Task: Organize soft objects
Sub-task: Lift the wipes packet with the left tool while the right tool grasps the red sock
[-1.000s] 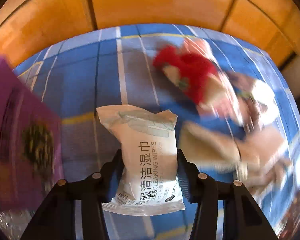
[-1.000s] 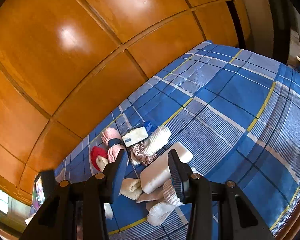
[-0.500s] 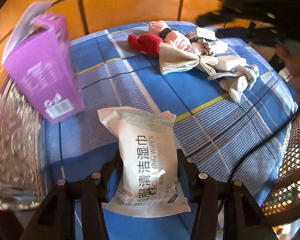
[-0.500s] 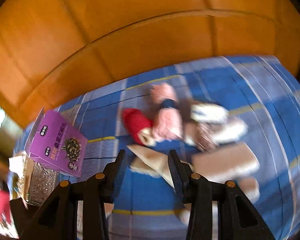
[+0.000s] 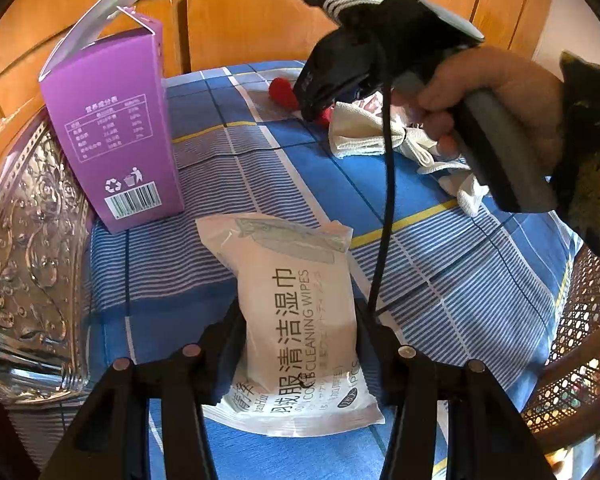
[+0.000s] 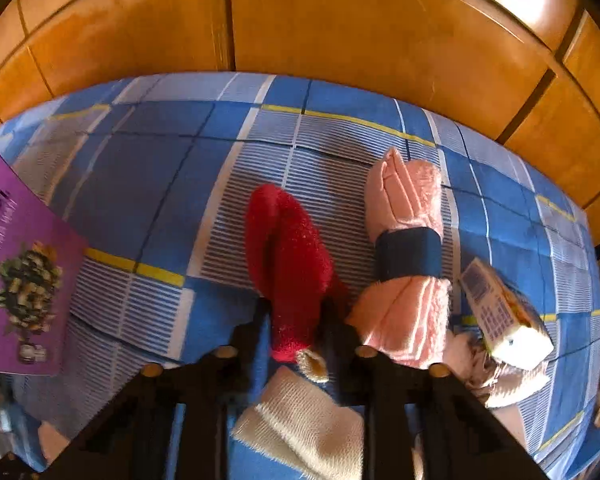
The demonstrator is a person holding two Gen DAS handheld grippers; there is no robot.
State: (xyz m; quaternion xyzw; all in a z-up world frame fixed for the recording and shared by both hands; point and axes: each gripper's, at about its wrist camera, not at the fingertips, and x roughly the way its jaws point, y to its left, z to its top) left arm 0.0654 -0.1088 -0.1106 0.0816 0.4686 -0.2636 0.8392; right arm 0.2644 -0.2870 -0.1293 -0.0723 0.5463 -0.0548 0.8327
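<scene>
Left tool (image 5: 300, 320) clamps a wet-wipes pack (image 5: 296, 312) mid-body over the blue plaid surface (image 5: 460, 272), purple box (image 5: 112, 128) at 10 o'clock. Pack is light, squashy, slick film: grip the middle. Right tool (image 6: 294, 312) has just been closing on a red fuzzy sock (image 6: 288, 264), limp, compressible; pink towel roll (image 6: 408, 256) at 2 o'clock.

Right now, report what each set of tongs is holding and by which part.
Left tongs: the wipes pack, gripped across its lower half, by its two long sides. Right tongs have just been closing on the red plush piece, at its near, narrow end.
</scene>
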